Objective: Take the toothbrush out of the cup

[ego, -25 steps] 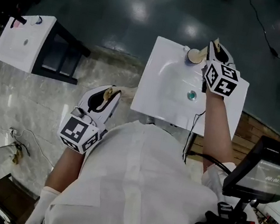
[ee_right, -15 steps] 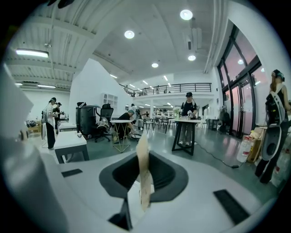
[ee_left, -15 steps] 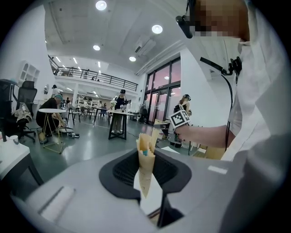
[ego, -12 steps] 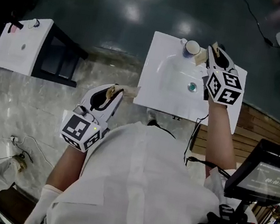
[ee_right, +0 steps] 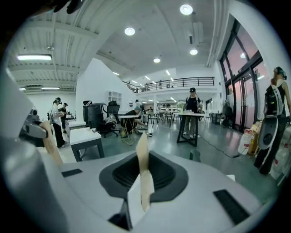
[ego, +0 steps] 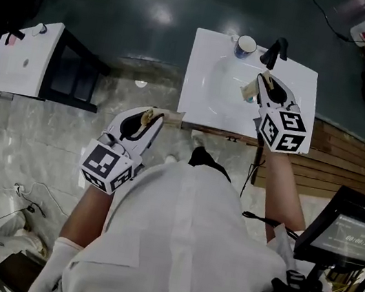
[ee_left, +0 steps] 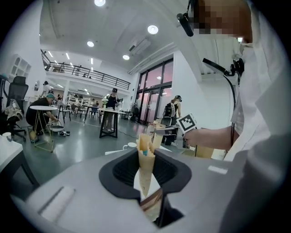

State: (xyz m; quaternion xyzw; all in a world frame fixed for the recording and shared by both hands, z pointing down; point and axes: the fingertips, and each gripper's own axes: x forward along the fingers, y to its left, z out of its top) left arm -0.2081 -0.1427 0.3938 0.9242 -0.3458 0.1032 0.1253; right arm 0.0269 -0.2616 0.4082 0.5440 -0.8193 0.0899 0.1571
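The cup (ego: 245,46) stands at the counter's (ego: 197,102) back edge; no toothbrush shows. Both the left gripper (ego: 154,116) and right gripper (ego: 253,86) are pinched narrow, empty. A toothbrush should feel light, stiff, slippery: pinch its handle.

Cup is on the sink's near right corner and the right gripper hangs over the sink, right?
Not quite: the cup stands on the sink's far rim, just left of the faucet, as the head view shows. The right gripper does hang over the sink.
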